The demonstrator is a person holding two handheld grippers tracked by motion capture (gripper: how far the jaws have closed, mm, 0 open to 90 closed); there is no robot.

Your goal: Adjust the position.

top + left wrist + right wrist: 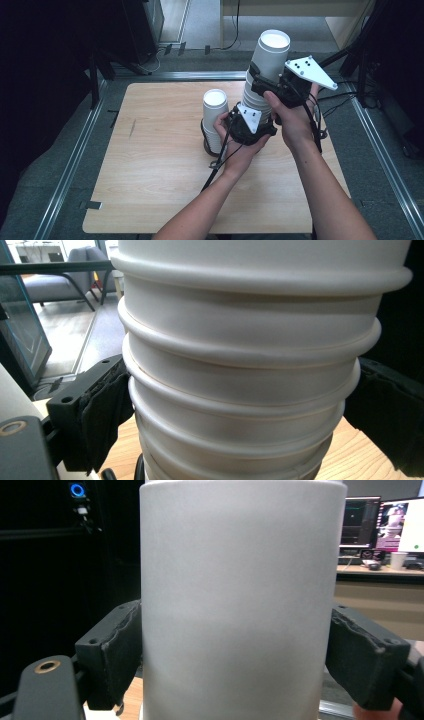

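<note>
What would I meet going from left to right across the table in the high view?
Bare table → short stack of white cups → left gripper, clamped low on the tall cup stack → right gripper, gripping the top cup of that stack.

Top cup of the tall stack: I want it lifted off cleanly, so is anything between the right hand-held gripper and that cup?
Nothing visible. The right hand-held gripper already has its pads against the top cup, while the left hand-held gripper clamps the tall stack lower down.

Short cup stack [215, 117] left of tall stack [265, 75] (on table [150, 175])
</note>
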